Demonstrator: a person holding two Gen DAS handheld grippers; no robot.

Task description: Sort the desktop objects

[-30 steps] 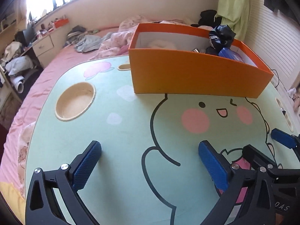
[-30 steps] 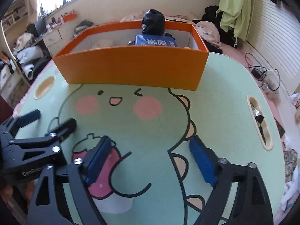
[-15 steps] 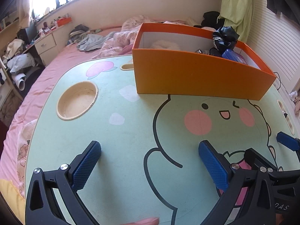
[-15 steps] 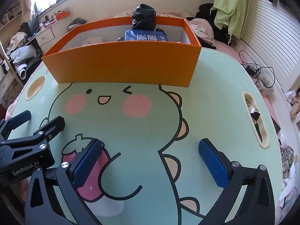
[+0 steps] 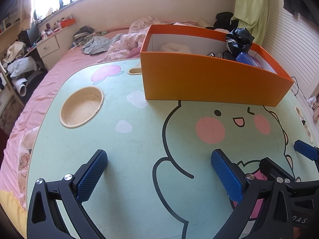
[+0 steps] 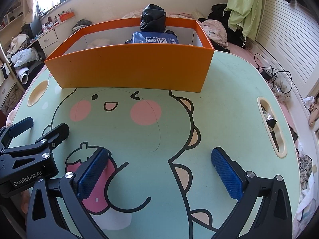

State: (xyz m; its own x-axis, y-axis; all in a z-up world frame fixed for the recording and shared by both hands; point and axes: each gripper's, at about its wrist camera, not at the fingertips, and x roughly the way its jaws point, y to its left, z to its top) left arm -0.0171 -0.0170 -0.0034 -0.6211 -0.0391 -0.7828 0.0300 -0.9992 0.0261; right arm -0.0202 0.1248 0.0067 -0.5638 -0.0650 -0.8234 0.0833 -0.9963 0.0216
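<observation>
The right gripper (image 6: 159,171) has just been opening; its blue fingers (image 6: 226,174) now stand wider apart than a second ago, with nothing between them, above the green cartoon bench (image 6: 229,119). The left gripper (image 5: 157,173) is unchanged, spread wide and empty, just beside the right one. Beyond both, an orange box (image 6: 135,67) sits at the far side of the bench, as before. It holds a blue packet (image 6: 154,38) and a crumpled black bag (image 6: 152,18). Only the left view shows a fluffy white object (image 5: 175,47) inside it and the round cup recess (image 5: 81,109). Only the right view shows the handle slot (image 6: 272,127).
</observation>
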